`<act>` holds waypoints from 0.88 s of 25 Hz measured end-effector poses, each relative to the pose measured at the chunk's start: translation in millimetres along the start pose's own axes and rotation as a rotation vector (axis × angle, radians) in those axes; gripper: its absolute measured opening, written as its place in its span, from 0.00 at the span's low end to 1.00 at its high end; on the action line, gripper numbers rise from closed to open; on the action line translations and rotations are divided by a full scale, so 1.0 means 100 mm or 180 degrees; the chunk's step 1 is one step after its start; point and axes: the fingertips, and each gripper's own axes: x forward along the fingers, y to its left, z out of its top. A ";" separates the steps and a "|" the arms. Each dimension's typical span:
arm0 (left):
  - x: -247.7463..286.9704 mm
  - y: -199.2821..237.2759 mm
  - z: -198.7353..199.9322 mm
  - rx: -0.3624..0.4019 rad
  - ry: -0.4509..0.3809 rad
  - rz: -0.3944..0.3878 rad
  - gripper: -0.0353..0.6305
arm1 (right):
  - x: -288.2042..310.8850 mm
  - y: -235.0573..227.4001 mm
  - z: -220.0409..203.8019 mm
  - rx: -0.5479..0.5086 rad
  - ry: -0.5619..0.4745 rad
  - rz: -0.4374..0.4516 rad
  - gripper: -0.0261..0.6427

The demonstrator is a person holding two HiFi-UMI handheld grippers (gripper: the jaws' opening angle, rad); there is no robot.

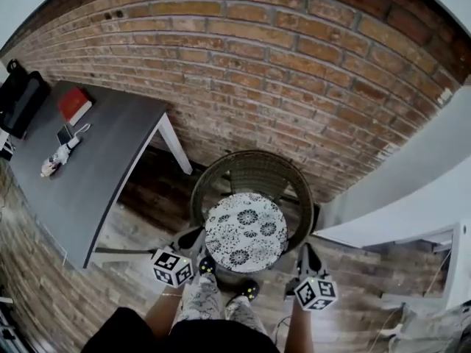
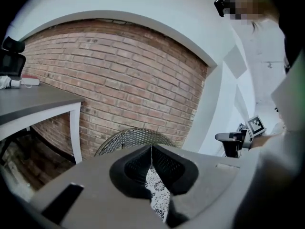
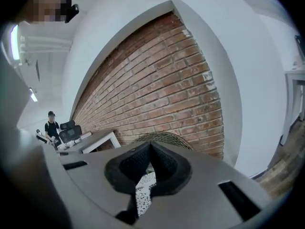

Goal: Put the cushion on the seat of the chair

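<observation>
A round white cushion (image 1: 245,232) with a black flower print hangs level in front of me, over the front of a round dark wicker chair (image 1: 254,169). My left gripper (image 1: 196,237) is shut on the cushion's left edge and my right gripper (image 1: 304,251) on its right edge. In the left gripper view the left gripper (image 2: 151,152) has its jaws closed, patterned cushion cloth (image 2: 158,197) shows in the gap below them, and the chair back (image 2: 133,137) rises behind. The right gripper (image 3: 150,148) looks the same, with the cushion (image 3: 143,191) under it and the chair (image 3: 164,138) beyond.
A dark grey table (image 1: 96,160) with white legs stands left of the chair, bearing a red book (image 1: 73,103) and small items. A brick wall (image 1: 294,72) runs behind. White furniture (image 1: 441,271) is at the right. My shoes (image 1: 208,265) stand near the chair's front.
</observation>
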 end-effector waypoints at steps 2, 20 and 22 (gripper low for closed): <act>-0.07 -0.07 0.16 -0.0014 -0.0110 -0.0019 0.07 | -0.05 0.10 0.13 0.0018 -0.0063 0.0072 0.04; -0.57 -0.75 0.97 0.0474 -0.0524 -0.0161 0.07 | -0.36 0.64 0.56 -0.0467 -0.0262 0.0545 0.04; -0.59 -0.77 0.99 0.0487 -0.0552 -0.0153 0.07 | -0.38 0.68 0.57 -0.0495 -0.0276 0.0592 0.04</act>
